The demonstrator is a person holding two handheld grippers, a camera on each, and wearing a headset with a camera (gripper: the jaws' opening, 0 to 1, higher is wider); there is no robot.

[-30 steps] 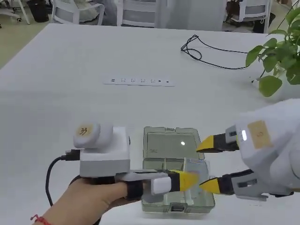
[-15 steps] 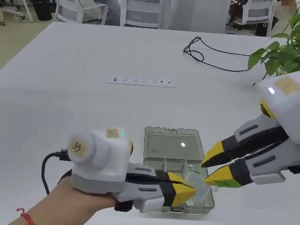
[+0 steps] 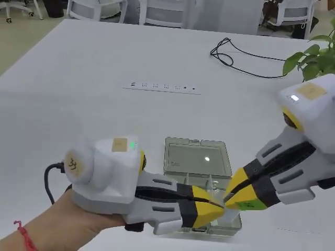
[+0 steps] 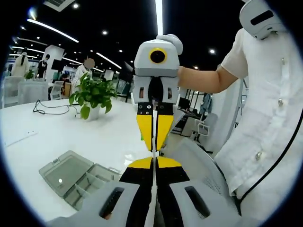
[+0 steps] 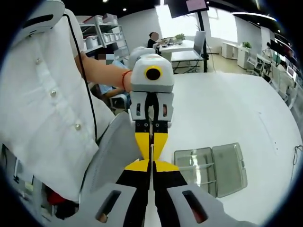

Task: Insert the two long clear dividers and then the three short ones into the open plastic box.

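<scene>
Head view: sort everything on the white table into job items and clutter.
Job in hand:
- open clear plastic box
- clear plastic divider, pinched where the tips meet
- left hand-held gripper
- right hand-held gripper

Lying about:
- white power strip
- black cable
- green potted plant

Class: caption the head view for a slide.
Left gripper and right gripper meet tip to tip above the open plastic box on a white table.
</scene>
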